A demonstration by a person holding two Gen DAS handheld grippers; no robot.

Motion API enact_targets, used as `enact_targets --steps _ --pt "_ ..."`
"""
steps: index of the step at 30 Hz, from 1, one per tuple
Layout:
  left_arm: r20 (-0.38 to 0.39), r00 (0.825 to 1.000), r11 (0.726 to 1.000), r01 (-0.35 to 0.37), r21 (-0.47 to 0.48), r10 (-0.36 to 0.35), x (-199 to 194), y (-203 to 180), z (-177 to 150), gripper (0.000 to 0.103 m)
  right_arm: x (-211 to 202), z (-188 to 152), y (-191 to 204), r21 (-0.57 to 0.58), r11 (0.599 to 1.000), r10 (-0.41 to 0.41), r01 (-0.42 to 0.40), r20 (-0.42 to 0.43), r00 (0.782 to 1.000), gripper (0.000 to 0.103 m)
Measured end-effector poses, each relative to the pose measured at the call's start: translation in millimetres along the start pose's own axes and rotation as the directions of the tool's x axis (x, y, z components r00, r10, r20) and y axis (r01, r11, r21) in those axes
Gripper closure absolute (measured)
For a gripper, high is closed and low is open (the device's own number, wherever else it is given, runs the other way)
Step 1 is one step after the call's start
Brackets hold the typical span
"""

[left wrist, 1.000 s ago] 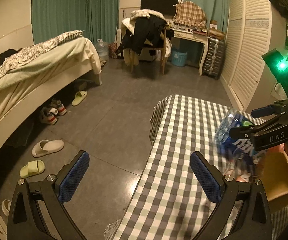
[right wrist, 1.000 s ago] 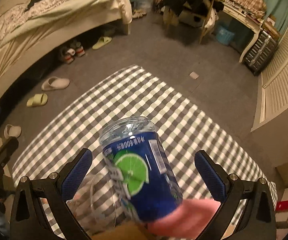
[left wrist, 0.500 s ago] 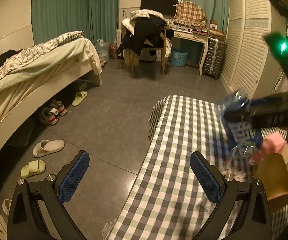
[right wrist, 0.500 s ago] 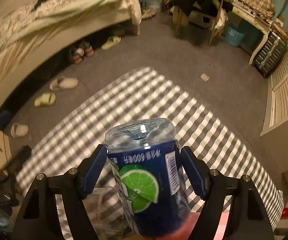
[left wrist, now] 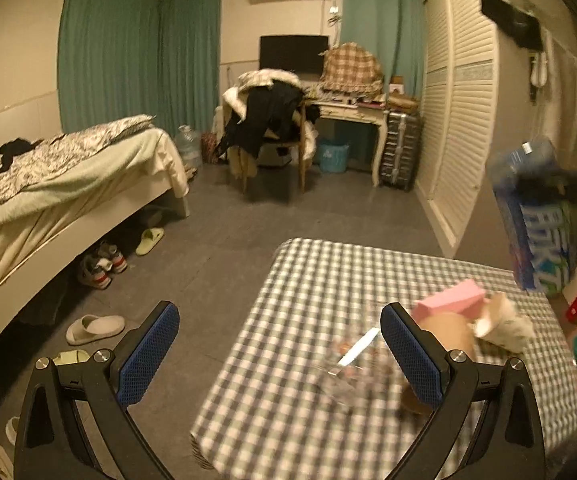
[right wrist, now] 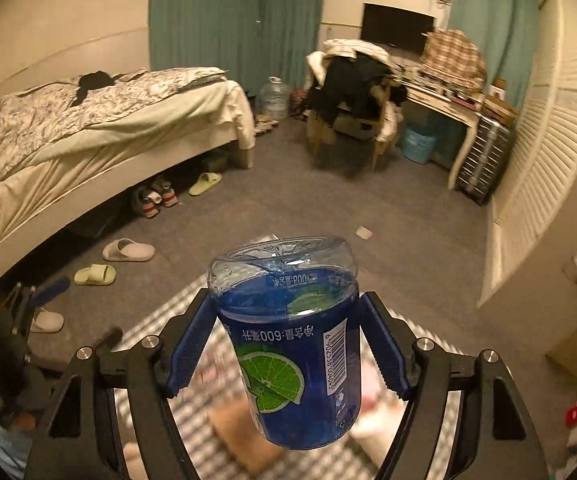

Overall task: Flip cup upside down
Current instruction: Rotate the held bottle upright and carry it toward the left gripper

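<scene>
The cup (right wrist: pixel 292 344) is a clear plastic one with a blue lime label. My right gripper (right wrist: pixel 288 346) is shut on it and holds it in the air above the checked table (right wrist: pixel 160 320), base end pointing away from me, label text upside down. In the left wrist view the cup (left wrist: pixel 536 220) hangs blurred at the far right, well above the table (left wrist: pixel 288 380). My left gripper (left wrist: pixel 276 356) is open and empty, low over the table's near left corner.
On the table lie a pink sponge (left wrist: pixel 448 300), a brown paper cup (left wrist: pixel 444 336), a crumpled tissue (left wrist: pixel 508 324) and a clear glass (left wrist: pixel 348 364). A bed (left wrist: pixel 48 184), slippers, a chair with clothes (left wrist: pixel 268 120) and louvred wardrobe doors (left wrist: pixel 460 120) surround the floor.
My right gripper closed on the blue-label cup and lifted it up off the table, tilting the view up toward the room. The left gripper rose and stayed open.
</scene>
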State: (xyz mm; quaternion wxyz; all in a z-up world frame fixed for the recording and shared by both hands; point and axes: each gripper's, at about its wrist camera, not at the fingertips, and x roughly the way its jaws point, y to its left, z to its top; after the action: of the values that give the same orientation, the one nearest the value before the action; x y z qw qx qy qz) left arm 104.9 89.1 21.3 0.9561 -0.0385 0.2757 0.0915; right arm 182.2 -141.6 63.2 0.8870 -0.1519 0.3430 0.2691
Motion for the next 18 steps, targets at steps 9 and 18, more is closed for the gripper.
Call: enact_targets --steps 9,18 --pt "-0.006 0.992 0.991 0.125 0.055 -0.125 -29.3 -49.7 -17.6 0.000 -23.1 -117.1 -52.6 0.120 0.986 -0.079 0.112 -0.250 0.965 0.030" --pt "-0.022 0.992 0.991 0.125 0.051 -0.124 -29.4 -40.5 -30.7 0.000 47.5 -168.8 -67.0 0.258 0.962 0.030 0.090 -0.427 0.904 0.030"
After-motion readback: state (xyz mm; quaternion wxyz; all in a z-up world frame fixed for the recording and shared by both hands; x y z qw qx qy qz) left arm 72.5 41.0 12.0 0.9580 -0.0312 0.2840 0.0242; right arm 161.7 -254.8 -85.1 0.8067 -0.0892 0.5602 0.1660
